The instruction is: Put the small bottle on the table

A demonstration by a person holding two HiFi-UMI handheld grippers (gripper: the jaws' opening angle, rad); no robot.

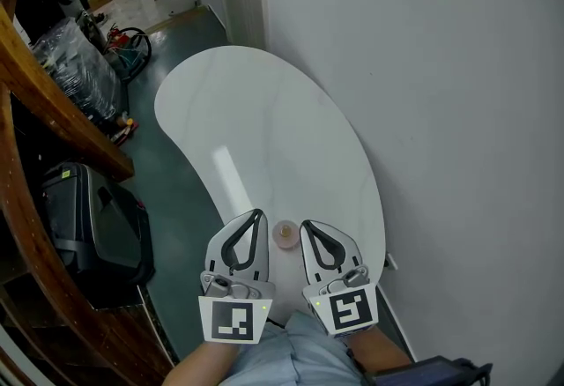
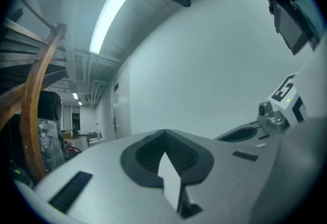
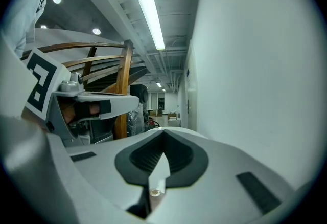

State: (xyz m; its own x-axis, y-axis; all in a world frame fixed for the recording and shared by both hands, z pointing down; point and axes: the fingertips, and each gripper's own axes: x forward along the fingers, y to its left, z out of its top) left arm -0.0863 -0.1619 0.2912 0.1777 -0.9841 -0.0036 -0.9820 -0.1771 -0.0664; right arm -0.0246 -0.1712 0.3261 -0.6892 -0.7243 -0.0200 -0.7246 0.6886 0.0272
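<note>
The small bottle [image 1: 285, 234], pale with a pinkish top, stands upright on the white table [image 1: 264, 129] near its front end. It stands between my two grippers, and neither one holds it. My left gripper [image 1: 256, 215] lies just left of the bottle, its fingertips together. Just right of the bottle is my right gripper [image 1: 307, 225], shut too with nothing in it. The left gripper view shows the left gripper [image 2: 164, 133] closed, and the right gripper view shows the right gripper [image 3: 164, 133] closed. The bottle appears in neither gripper view.
A plain wall [image 1: 423, 67] runs along the table's right edge. A black case [image 1: 88, 217] sits on the floor to the left, under a curved wooden rail [image 1: 53, 102]. Wrapped goods [image 1: 79, 67] and boxes stand farther back.
</note>
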